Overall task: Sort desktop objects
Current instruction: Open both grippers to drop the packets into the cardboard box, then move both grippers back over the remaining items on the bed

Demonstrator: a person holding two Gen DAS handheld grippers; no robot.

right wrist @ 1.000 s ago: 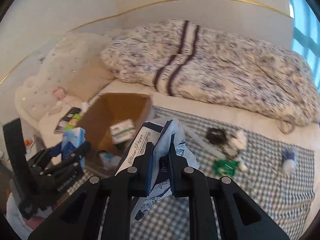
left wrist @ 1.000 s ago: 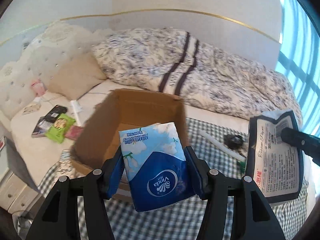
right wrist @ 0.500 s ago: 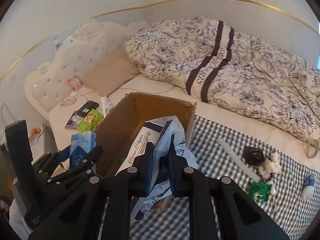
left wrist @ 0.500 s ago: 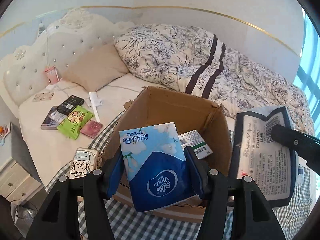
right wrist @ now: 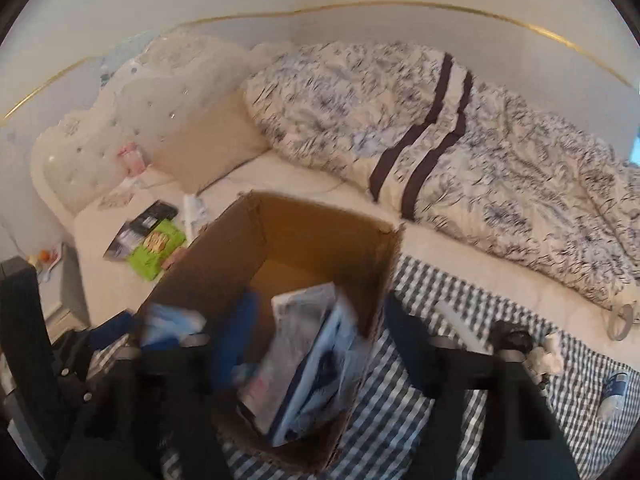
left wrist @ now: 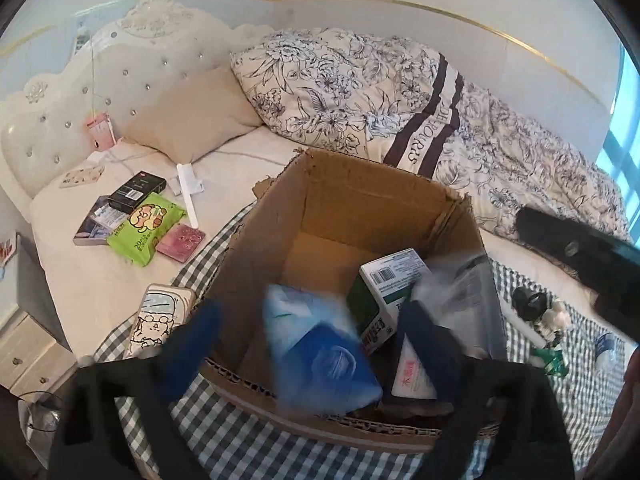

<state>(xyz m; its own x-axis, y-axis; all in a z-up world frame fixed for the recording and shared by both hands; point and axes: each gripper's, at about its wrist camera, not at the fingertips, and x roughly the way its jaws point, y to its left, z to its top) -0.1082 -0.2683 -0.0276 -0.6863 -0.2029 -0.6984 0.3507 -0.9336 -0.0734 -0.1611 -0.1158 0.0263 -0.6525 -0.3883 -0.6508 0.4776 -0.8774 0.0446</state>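
One cardboard box [left wrist: 360,200] stood on the bed. Inside it lay two tissue packs, one blue [left wrist: 320,352] and one pale [right wrist: 308,364], plus one green-and-white carton [left wrist: 384,292]. One green snack packet [left wrist: 144,228], one beige pillow [left wrist: 192,116] and one floral quilt [left wrist: 360,92] lay outside.

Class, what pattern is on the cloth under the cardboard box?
The cloth has a dark-and-white check; the left wrist view shows it most clearly.

Home bedroom: tufted headboard [left wrist: 80,92], floral duvet [left wrist: 360,96].
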